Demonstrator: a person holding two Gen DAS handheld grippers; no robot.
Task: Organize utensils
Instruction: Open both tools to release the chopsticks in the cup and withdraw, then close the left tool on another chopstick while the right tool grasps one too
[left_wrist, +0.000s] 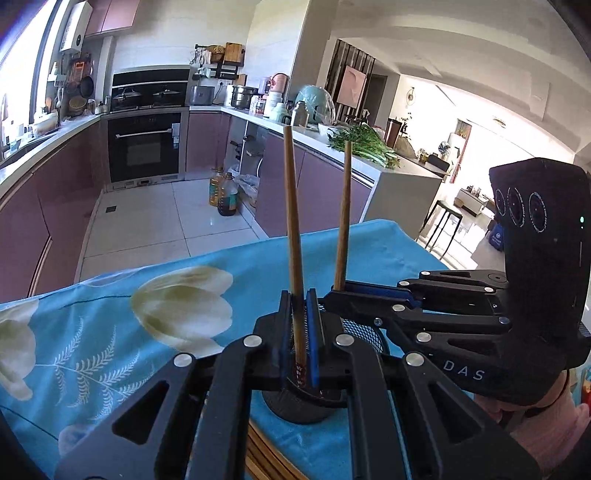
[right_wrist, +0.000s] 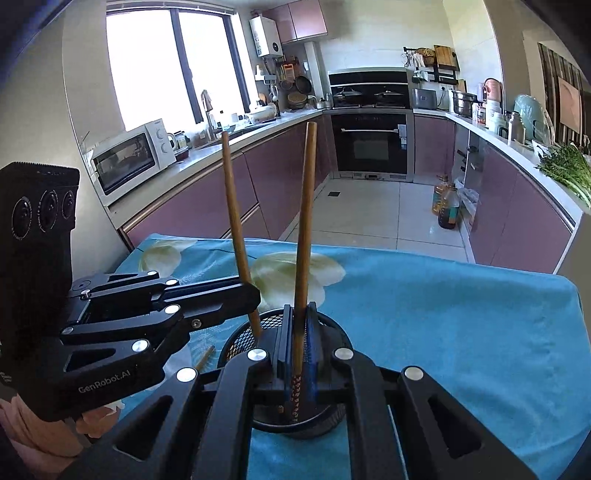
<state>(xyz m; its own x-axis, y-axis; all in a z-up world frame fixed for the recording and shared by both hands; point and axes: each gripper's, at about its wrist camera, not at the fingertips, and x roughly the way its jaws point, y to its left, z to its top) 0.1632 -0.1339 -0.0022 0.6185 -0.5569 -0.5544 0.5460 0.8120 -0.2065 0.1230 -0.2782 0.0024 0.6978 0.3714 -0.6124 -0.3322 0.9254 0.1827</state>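
Over the mesh holder (right_wrist: 236, 341) on the blue floral cloth (right_wrist: 443, 314) that covers the tabletop, both pairs of tongs are poised, each clamped tight on a single wooden chopstick! Left tongs (left_wrist: 298, 310) have their jaws pinched almost fully together around the left chopstick (left_wrist: 291, 206), gripping it low down near its patterned end, the plain end pointing up and away. Right tongs (right_wrist: 295, 325) are just the same, shut hard on the right chopstick (right_wrist: 304, 221), patterned end nearest the camera. From the right wrist view the left chopstick's lower end looks to sit just at the holder's rim, though I can't tell whether it's inside or only in front of it. Now, the danger from here, as I judge it: both sticks are tilted, not plumb, and they converge on one small opening, so they could knock each other or catch the rim. A nudge on that rim could tip the light-looking holder over. Let go too soon, with the tip not yet inside, and a stick would skid off across the cloth. Also watch the two tongs themselves, very near one another, with room to collide. One more stick (right_wrist: 205, 357) seems to lie on the cloth beside the holder.
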